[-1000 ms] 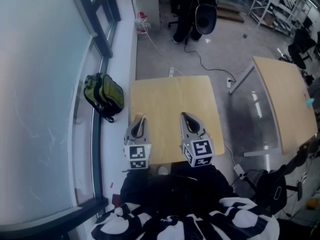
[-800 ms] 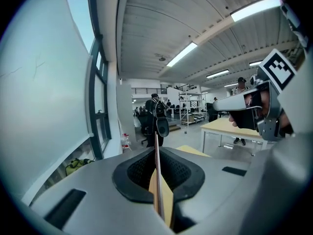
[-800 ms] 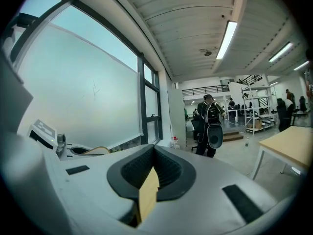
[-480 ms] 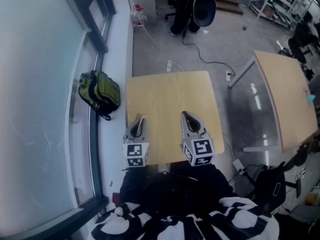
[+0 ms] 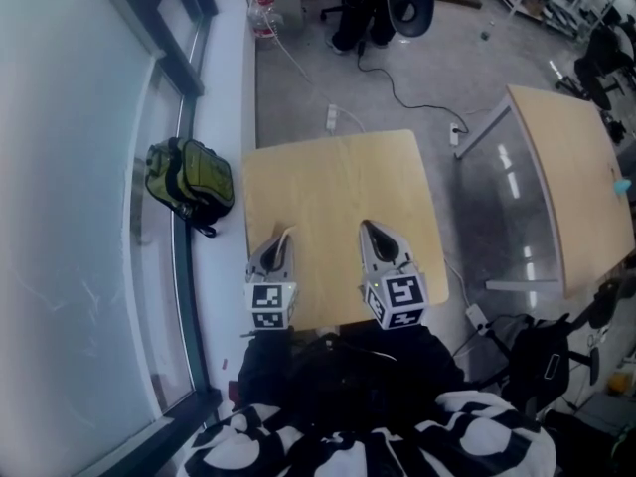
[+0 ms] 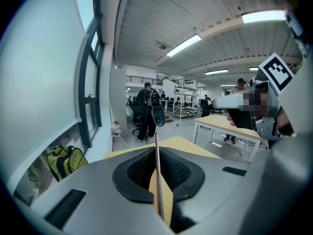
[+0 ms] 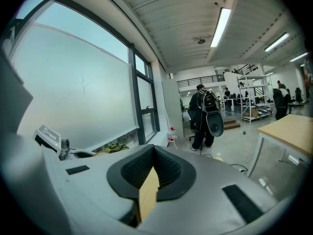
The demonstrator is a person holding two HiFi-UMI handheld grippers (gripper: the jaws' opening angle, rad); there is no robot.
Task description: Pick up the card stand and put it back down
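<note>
The person holds both tools over the near edge of the light wooden table, side by side and apart. The left gripper and the right gripper both point away from the person, along the table toward its far edge.

Tool state:
- Left gripper: its own view shows the two black pads closed against each other along a single seam, with nothing between them.
- Right gripper: its own view shows the same condition, with the pads together and nothing held.

Task object: the card stand appears in no view. The table top ahead of the jaws is bare from near edge to far edge. A green backpack lies on the ledge by the window, to the left of the table. A second table stands to the right, across a strip of floor. A small turquoise item sits at its outer edge, too small to identify.

Governing relation: the direction from either tool to the card stand cannot be determined here, nor can its long axis or which hand is nearer. In all likelihood the pick has not begun. The stand must first be located, and the gripper chosen for the pick must open its jaws before approaching it
</note>
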